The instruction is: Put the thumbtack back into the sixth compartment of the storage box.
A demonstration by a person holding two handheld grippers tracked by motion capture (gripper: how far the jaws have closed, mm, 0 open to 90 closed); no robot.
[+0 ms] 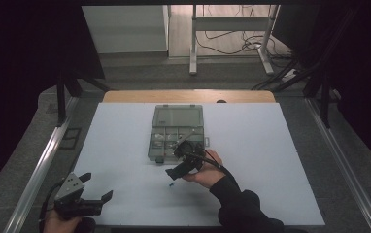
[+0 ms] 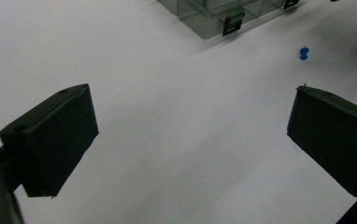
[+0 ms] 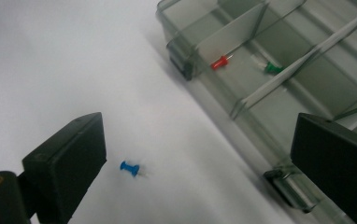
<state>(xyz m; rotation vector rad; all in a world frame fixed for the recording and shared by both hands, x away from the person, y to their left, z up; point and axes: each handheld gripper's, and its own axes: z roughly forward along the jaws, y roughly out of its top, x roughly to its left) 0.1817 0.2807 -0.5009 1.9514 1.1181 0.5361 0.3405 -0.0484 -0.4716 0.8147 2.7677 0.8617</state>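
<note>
A small blue push pin (image 3: 131,168) lies on its side on the white table top (image 1: 251,160), just inside my right gripper's left jaw and clear of both pads. My right gripper (image 3: 197,135) is open, held low over the table by the front edge of a clear compartment box (image 3: 279,88). From above, the right gripper (image 1: 174,163) sits at the box's (image 1: 177,133) near side with the blue pin (image 1: 172,184) just in front of it. A red pin (image 3: 220,62) and a green pin (image 3: 272,68) lie in the box. My left gripper (image 1: 97,186) is open and empty at the front left.
The box's lid (image 1: 178,116) is folded back flat behind it. In the left gripper view the left gripper (image 2: 190,98) faces bare table, with the blue pin (image 2: 304,52) and the box's corner (image 2: 204,18) farther off. Metal rails (image 1: 42,165) run along both table sides.
</note>
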